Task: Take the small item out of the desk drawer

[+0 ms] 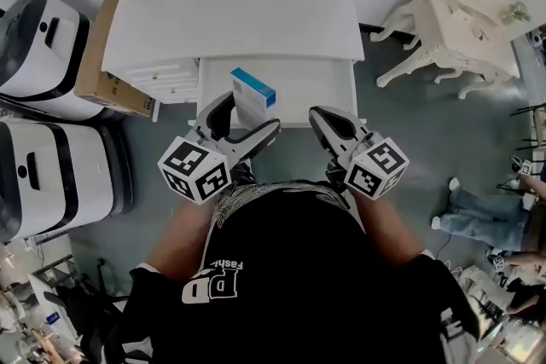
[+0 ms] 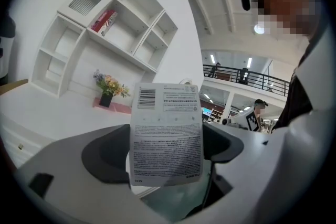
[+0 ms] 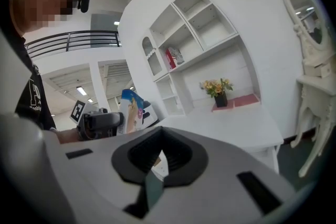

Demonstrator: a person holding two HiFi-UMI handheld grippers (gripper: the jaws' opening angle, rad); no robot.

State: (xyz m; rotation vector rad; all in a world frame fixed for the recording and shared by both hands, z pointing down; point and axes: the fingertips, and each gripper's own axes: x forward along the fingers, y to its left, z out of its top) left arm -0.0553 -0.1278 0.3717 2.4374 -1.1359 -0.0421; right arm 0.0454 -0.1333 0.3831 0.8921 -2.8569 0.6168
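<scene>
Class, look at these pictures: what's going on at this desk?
A person holds a gripper in each hand at a white desk whose drawer stands open. The left gripper is shut on a small blue-and-white box, held over the drawer. The right gripper is shut and empty.

"PD" on black shirt (image 1: 299,268)

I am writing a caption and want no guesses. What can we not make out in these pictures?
1. Small print on the box: left gripper view, too fine and blurred to read.
2. Front part of the open drawer: head view, covered by the box and the left gripper.
3. Red item on the shelf unit: left gripper view, too small to name.
</scene>
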